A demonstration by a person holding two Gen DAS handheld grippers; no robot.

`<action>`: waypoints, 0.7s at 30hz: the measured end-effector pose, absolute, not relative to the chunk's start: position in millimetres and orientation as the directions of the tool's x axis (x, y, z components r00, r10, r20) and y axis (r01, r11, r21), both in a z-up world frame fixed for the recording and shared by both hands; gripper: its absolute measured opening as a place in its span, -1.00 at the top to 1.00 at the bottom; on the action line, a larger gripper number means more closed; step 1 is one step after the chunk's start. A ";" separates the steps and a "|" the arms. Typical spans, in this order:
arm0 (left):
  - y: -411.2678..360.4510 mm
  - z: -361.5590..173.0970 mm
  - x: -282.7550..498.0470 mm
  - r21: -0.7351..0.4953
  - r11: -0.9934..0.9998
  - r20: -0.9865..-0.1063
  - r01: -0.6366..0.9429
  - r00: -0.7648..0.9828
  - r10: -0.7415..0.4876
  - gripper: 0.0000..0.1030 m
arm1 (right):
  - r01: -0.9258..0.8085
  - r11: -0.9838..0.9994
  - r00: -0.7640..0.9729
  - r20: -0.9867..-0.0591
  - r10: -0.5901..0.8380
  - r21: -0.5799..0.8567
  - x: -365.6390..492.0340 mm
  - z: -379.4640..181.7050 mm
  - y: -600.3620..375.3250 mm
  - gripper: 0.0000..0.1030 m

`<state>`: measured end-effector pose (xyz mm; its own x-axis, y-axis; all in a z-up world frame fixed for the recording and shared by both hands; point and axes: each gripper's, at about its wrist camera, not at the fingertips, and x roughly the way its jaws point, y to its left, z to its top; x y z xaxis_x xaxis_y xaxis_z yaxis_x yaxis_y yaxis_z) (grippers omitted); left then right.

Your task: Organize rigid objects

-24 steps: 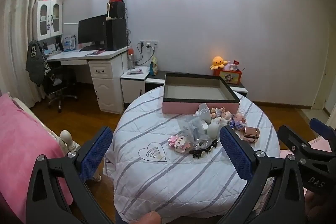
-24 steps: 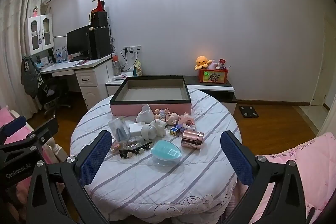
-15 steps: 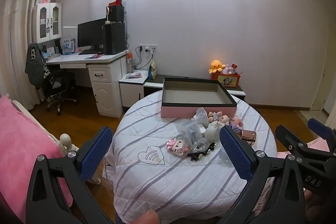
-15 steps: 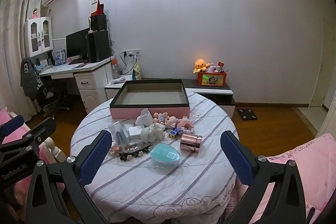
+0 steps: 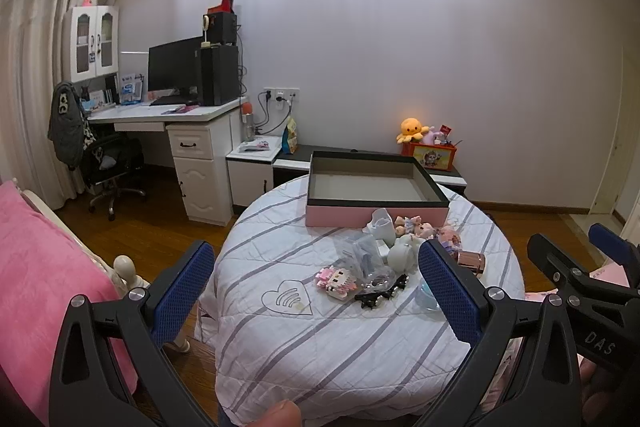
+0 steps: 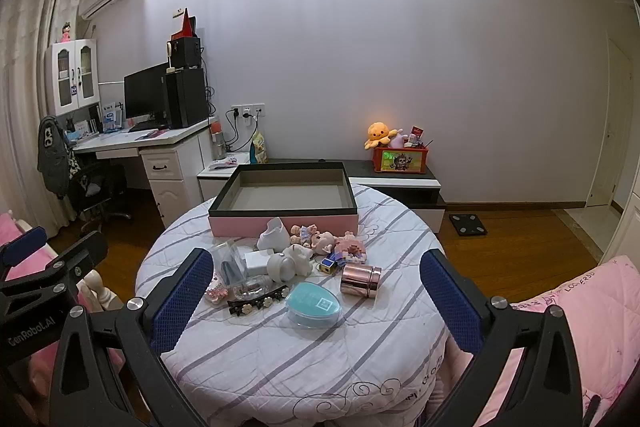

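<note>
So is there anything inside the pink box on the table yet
No, the pink box shows only its bare grey floor; the small items, such as the teal case, lie on the table.

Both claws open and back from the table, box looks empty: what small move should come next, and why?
Probably bring the right claw forward and down over the teal case. It lies nearest that claw at the front of the pile, apart from the rose-gold tin, and the pink box behind is open and holds nothing.

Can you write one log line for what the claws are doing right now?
left claw: open, empty | right claw: open, empty | pink box: empty | toys: piled on table
</note>
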<state>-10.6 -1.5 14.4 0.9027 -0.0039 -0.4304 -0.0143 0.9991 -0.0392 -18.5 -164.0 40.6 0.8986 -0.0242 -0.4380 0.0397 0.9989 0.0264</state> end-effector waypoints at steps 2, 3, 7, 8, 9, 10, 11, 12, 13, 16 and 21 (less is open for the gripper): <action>-2.1 14.5 -11.1 -0.040 0.999 -0.431 -0.012 0.903 -0.006 -1.00 | 0.040 0.999 0.901 -0.433 -0.026 0.023 -22.8 37.2 -160.5 -1.00; -3.2 14.4 -11.0 -0.038 0.999 -0.431 -0.011 0.902 -0.007 -1.00 | 0.041 0.999 0.901 -0.432 -0.028 0.022 -22.8 37.0 -160.4 -1.00; -4.5 12.8 -11.6 -0.041 0.999 -0.430 -0.010 0.903 -0.009 -1.00 | 0.044 0.999 0.903 -0.429 -0.029 0.024 -23.3 36.7 -161.2 -1.00; -4.9 12.4 -11.7 -0.041 0.999 -0.429 -0.009 0.903 -0.009 -1.00 | 0.046 0.999 0.903 -0.429 -0.031 0.025 -23.5 36.3 -161.5 -1.00; -5.7 12.3 -11.9 -0.041 0.999 -0.429 -0.010 0.903 -0.009 -1.00 | 0.047 0.999 0.903 -0.429 -0.032 0.025 -23.4 36.7 -162.3 -1.00; -4.8 12.7 -11.6 -0.041 0.999 -0.430 -0.009 0.903 -0.009 -1.00 | 0.048 0.998 0.903 -0.429 -0.032 0.026 -23.4 37.1 -163.0 -1.00; -4.9 12.8 -11.5 -0.041 0.999 -0.430 -0.009 0.903 -0.010 -1.00 | 0.050 0.998 0.903 -0.429 -0.034 0.027 -23.7 37.4 -163.1 -1.00; -5.5 12.6 -11.4 -0.041 0.999 -0.430 -0.009 0.903 -0.010 -1.00 | 0.052 0.998 0.903 -0.429 -0.036 0.028 -23.7 37.8 -163.2 -1.00; -4.8 12.9 -11.6 -0.042 0.999 -0.430 -0.009 0.903 -0.009 -1.00 | 0.054 0.998 0.903 -0.427 -0.037 0.028 -24.7 38.7 -163.2 -1.00; -8.0 12.3 -13.0 -0.040 0.999 -0.428 -0.007 0.904 -0.011 -1.00 | 0.055 0.998 0.904 -0.427 -0.037 0.030 -24.8 39.9 -164.3 -1.00; -9.5 12.4 -14.4 -0.041 0.999 -0.427 -0.005 0.904 -0.013 -1.00 | 0.058 0.998 0.905 -0.425 -0.038 0.033 -25.5 40.1 -164.7 -1.00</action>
